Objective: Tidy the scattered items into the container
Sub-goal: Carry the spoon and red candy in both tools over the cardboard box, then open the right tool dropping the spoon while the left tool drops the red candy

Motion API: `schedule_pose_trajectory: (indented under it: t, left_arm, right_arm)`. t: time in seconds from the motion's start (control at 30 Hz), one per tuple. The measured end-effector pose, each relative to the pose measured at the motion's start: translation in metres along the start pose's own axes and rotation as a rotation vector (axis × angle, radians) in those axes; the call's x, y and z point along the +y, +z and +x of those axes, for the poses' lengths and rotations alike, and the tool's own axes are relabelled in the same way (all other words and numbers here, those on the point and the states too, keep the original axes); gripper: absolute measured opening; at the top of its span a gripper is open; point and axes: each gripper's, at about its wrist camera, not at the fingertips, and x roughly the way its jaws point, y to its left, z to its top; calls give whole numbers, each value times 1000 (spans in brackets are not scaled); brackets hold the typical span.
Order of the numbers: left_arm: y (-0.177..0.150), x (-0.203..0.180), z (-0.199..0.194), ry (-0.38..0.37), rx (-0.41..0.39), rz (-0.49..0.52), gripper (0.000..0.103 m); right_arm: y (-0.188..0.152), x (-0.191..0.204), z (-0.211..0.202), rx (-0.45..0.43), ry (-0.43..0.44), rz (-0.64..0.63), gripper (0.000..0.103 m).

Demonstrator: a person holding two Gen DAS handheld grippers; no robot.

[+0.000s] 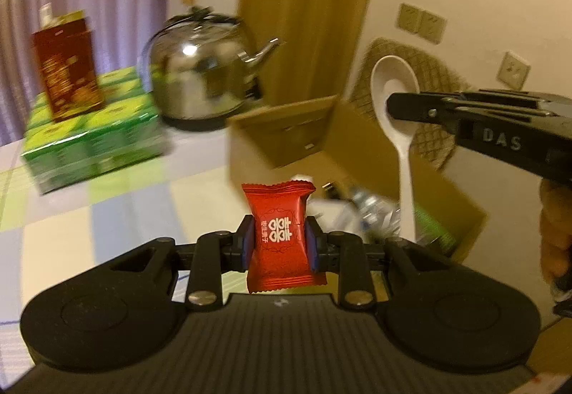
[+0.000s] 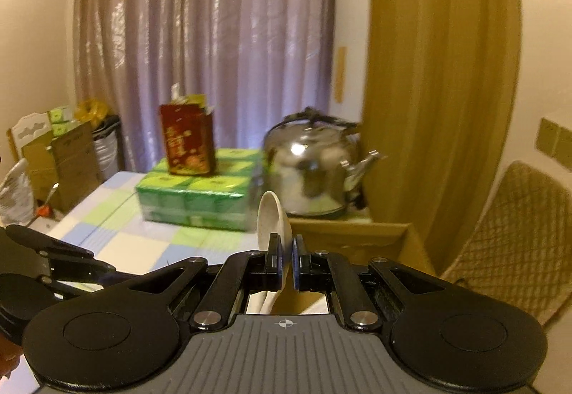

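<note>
My left gripper is shut on a red candy wrapper with white characters, held upright above the checked tablecloth. Just beyond it stands an open cardboard box with a clear plastic bottle and a green pack inside. My right gripper is shut on a white plastic spoon, bowl upward. In the left wrist view that spoon hangs over the box, clamped by the right gripper that enters from the right.
A steel kettle sits behind the box. A red carton stands on a green shrink-wrapped pack at the left. A woven chair back is on the right. Curtains hang behind the checked table.
</note>
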Motion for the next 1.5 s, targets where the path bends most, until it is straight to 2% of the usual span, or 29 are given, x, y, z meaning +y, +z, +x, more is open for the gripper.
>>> schedule_pose_trajectory:
  t: [0.2,0.37,0.5,0.53,0.6,0.67,0.7,0.77,0.8,0.83,0.93,1.0,1.1,1.13,1.23,1.3,1.4,1.5]
  left_arm:
    - [17,-39,25,-126,-38,-10,24]
    - [10,-66,61,-167,30,28,24]
    - [2,-77,81,-177,76,47,26]
    - [1,-77,82,-177,77,46,30]
    - [-1,-76,84,-161,74,37,68]
    - [-2,-73,82,-142,59,32,70]
    - [-1,-70,80,-141,53,29,70]
    - [-1,-67,76,-126,36,26,70]
    - [0,-65,73,-116,26,29,71]
    - [0,-64,70,-102,18,31,72]
    - [-2,-61,62,-75,-8,23,77]
    - [-5,-61,55,-56,-30,15,90]
    - [-9,-68,46,-28,-65,32,102]
    - [-11,-70,43,-22,-75,38,102]
    - [-18,-77,36,-8,-74,41,102]
    - [-26,-79,31,2,-59,25,102]
    - [-36,-85,21,13,-26,28,102]
    - [-45,-91,7,67,-15,16,102]
  right_arm:
    - [-5,-44,-1,21,-79,17,2]
    - [-32,-77,8,89,-108,78,2]
    - [-55,-96,22,162,-85,160,2]
    - [-60,-99,24,177,-76,177,2]
    - [-67,-106,31,201,-64,221,3]
    - [-72,-114,34,212,-65,277,4]
    - [-73,-117,34,214,-59,299,7]
    - [-74,-121,34,207,-58,311,26]
    - [-74,-122,32,200,-57,310,51]
    - [-74,-123,30,192,-56,314,60]
    - [-73,-126,22,175,-56,315,60]
    - [-72,-127,16,166,-64,323,61]
    - [-71,-127,5,153,-71,320,69]
    - [-71,-127,0,148,-74,315,75]
    - [-71,-122,-19,136,-89,294,85]
    - [-70,-119,-29,136,-100,276,88]
    - [-68,-112,-43,156,-124,245,99]
    - [-65,-102,-59,186,-143,196,101]
